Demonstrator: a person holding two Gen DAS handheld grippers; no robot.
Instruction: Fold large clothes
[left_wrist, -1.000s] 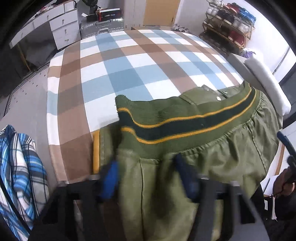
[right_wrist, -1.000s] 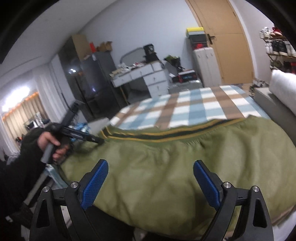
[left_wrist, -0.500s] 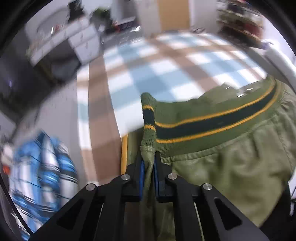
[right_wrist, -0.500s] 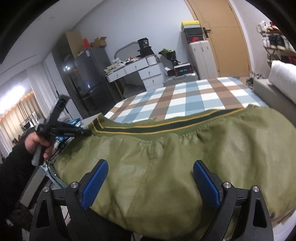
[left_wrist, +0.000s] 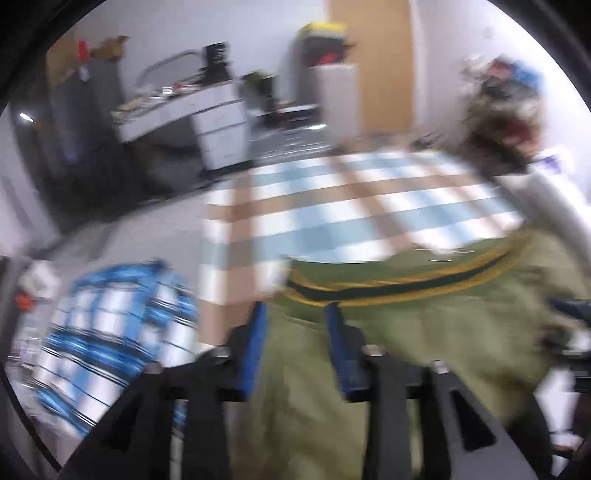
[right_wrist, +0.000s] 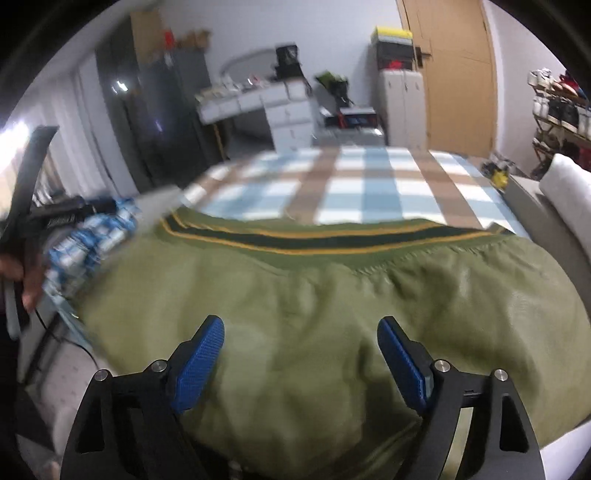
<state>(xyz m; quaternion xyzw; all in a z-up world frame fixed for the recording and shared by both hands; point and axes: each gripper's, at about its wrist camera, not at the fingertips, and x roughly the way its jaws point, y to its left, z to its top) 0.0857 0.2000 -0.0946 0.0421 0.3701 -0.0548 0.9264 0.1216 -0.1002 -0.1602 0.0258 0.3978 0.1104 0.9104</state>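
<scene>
An olive green jacket (right_wrist: 332, 314) with a dark, yellow-striped knit hem (right_wrist: 314, 240) lies spread over the near part of the bed. In the blurred left wrist view my left gripper (left_wrist: 295, 343) hovers at the hem's left corner (left_wrist: 314, 295). Its jaws are opening, with green fabric showing in the gap and the blue pads (left_wrist: 253, 347) off the cloth. My right gripper (right_wrist: 301, 369) stands wide over the jacket's body, its jaws closing a little and its pads (right_wrist: 199, 362) pressing on nothing.
A checked blue, brown and white bedcover (right_wrist: 369, 184) stretches beyond the jacket. A blue plaid garment (left_wrist: 110, 332) lies off the bed's left side, near a person's hand (right_wrist: 29, 273). White drawers (right_wrist: 288, 114), a wooden door (right_wrist: 458, 74) and a shoe rack (right_wrist: 561, 107) stand behind.
Half a second ago my left gripper was shut on the hem corner; it has since let go, opened and swung up and back. The right gripper narrowed slightly and shifted a little.
</scene>
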